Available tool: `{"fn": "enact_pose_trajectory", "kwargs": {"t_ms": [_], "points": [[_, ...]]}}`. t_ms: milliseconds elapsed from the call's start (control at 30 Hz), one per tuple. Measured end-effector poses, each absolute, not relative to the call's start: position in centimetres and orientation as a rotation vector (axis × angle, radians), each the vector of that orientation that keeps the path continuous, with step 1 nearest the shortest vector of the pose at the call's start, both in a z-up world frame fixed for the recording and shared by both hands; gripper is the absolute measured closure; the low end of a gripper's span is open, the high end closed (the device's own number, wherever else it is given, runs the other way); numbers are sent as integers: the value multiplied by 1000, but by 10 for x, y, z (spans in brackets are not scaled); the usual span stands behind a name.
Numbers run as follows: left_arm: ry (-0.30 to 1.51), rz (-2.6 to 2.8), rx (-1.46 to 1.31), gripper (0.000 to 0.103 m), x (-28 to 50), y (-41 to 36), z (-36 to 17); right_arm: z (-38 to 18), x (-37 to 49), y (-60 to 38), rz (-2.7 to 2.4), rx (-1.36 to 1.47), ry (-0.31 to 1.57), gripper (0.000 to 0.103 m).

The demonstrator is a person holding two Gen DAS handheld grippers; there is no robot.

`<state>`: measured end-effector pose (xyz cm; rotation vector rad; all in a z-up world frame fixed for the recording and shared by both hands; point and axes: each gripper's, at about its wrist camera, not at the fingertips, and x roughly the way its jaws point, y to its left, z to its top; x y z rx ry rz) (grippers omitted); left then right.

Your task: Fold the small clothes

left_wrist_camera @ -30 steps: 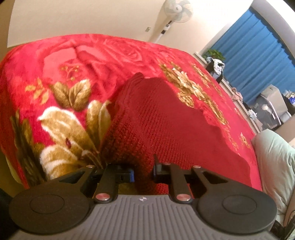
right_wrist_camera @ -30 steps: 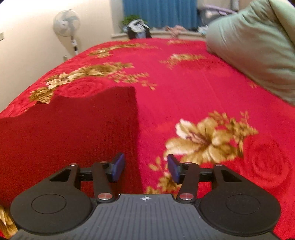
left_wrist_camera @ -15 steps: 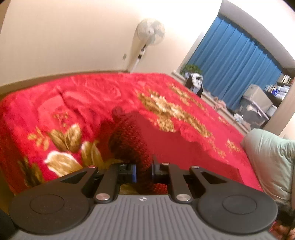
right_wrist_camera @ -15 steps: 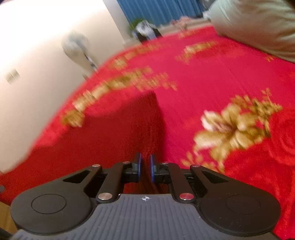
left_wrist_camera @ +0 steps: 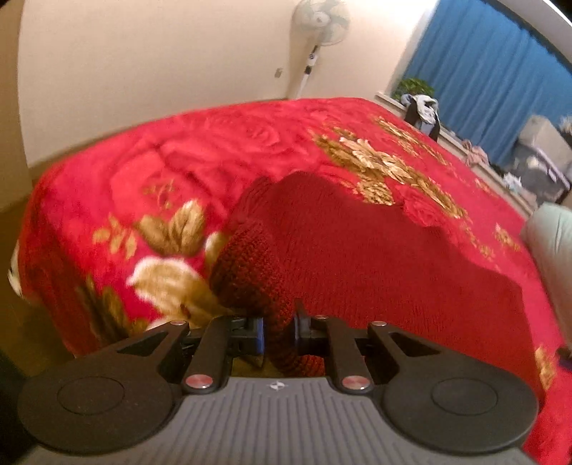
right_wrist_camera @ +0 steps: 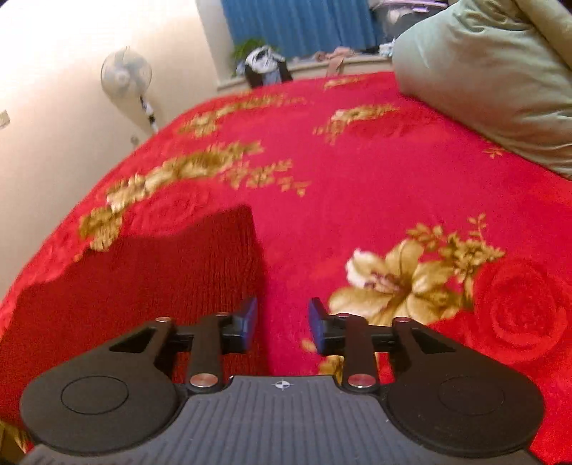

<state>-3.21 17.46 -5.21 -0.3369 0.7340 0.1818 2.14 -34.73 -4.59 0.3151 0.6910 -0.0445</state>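
Red floral blanket (left_wrist_camera: 221, 157) bearing a dark red knit garment (left_wrist_camera: 357, 250), its bunched edge pinched by the left gripper (left_wrist_camera: 278, 331); right gripper (right_wrist_camera: 282, 323) spread over the garment's edge.

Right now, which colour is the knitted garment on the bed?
Dark red knitted garment, deeper than the blanket; left wrist view shows it best.

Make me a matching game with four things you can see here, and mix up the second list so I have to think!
Things:
1. left gripper
2. right gripper
3. pillow
4. fan

States or places:
A. stands by the cream wall
B. jaws apart, holding nothing
C. pale green, lying on the red blanket
D. jaws pinching the dark red knitted garment

Pairs: 1-D, 2-B, 3-C, 4-A
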Motion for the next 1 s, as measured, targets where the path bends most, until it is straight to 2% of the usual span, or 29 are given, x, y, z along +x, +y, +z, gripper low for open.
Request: {"fn": "enact_pose_trajectory", "kwargs": {"t_ms": [267, 500, 700, 833, 933, 1000], "points": [[650, 133, -82, 88, -7, 89, -8, -34, 29, -362, -31, 350, 622, 69], [592, -95, 60, 88, 15, -31, 18, -27, 31, -393, -80, 422, 580, 69], [583, -314, 185, 88, 6, -138, -3, -30, 28, -407, -110, 453, 564, 69], [624, -532, 365, 87, -17, -201, -49, -32, 27, -406, -96, 462, 554, 69], [709, -656, 455, 67, -23, -217, -79, -34, 29, -401, -33, 491, 554, 68], [697, -708, 433, 59, -27, -206, -76, -39, 32, -396, 43, 533, 576, 61]]}}
